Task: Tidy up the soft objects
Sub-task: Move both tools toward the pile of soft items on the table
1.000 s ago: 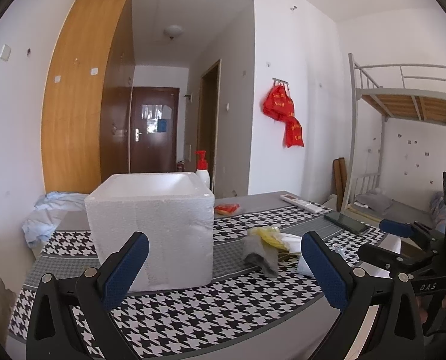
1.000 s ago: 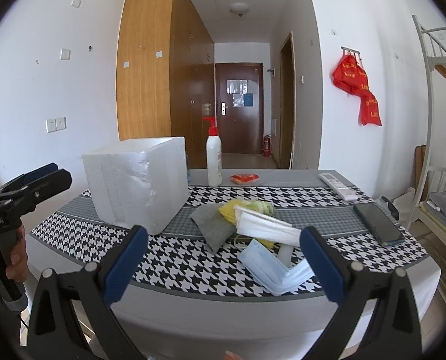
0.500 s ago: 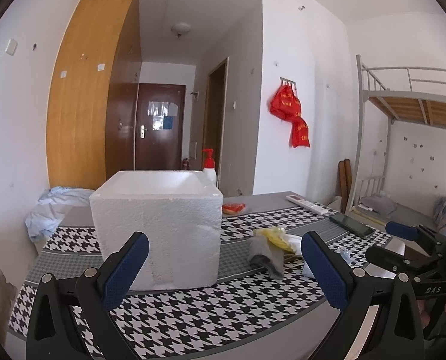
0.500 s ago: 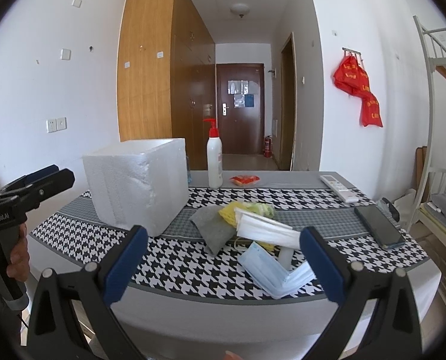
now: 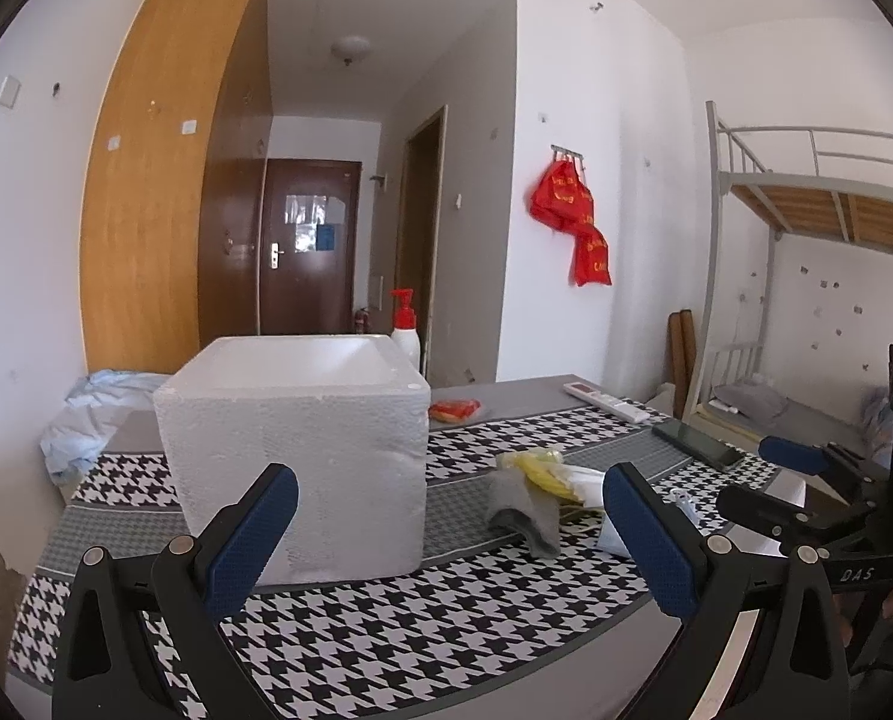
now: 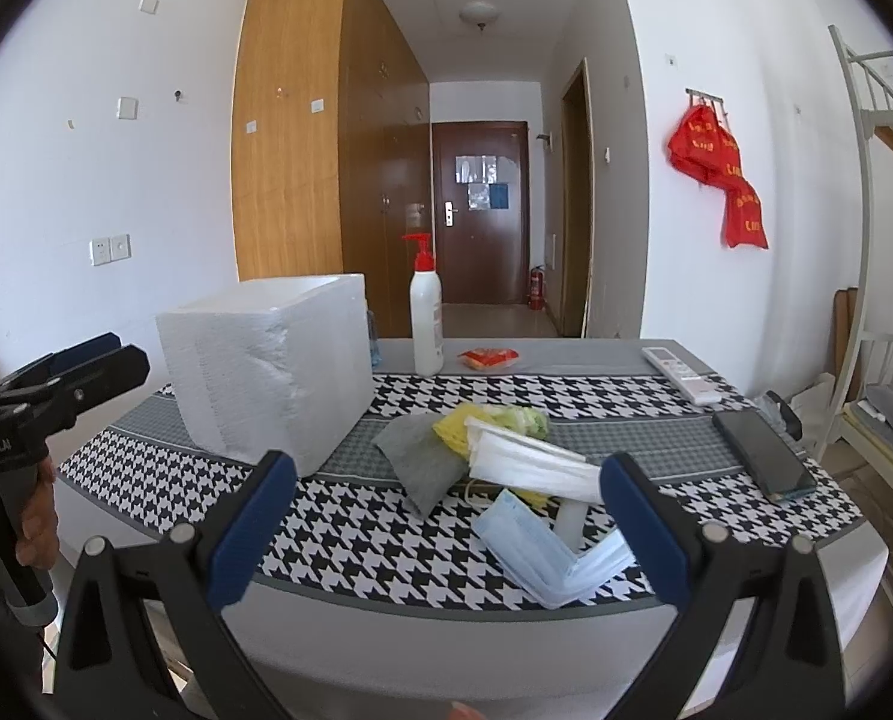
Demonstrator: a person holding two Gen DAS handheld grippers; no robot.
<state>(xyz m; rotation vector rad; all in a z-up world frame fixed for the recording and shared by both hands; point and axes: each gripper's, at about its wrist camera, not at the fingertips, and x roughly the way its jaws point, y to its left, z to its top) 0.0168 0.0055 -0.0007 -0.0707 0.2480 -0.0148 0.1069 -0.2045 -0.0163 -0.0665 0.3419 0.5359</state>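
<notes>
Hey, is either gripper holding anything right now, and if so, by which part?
Nothing is held. The left gripper and right gripper are both open, short of the soft pile.

The foam box point(image 5: 302, 450) is hiding the pump bottle's point(image 5: 406, 333) lower body, and the gray cloth point(image 6: 419, 459) is lying partly under the white masks point(image 6: 530, 459).

A tall white foam box point(image 6: 266, 372) stands on the table's left half, blocking that side. Bare houndstooth cloth point(image 6: 350, 534) along the near edge leaves room to reach the pile of soft items point(image 6: 506, 456); a pump bottle point(image 6: 425, 312) stands behind.
</notes>
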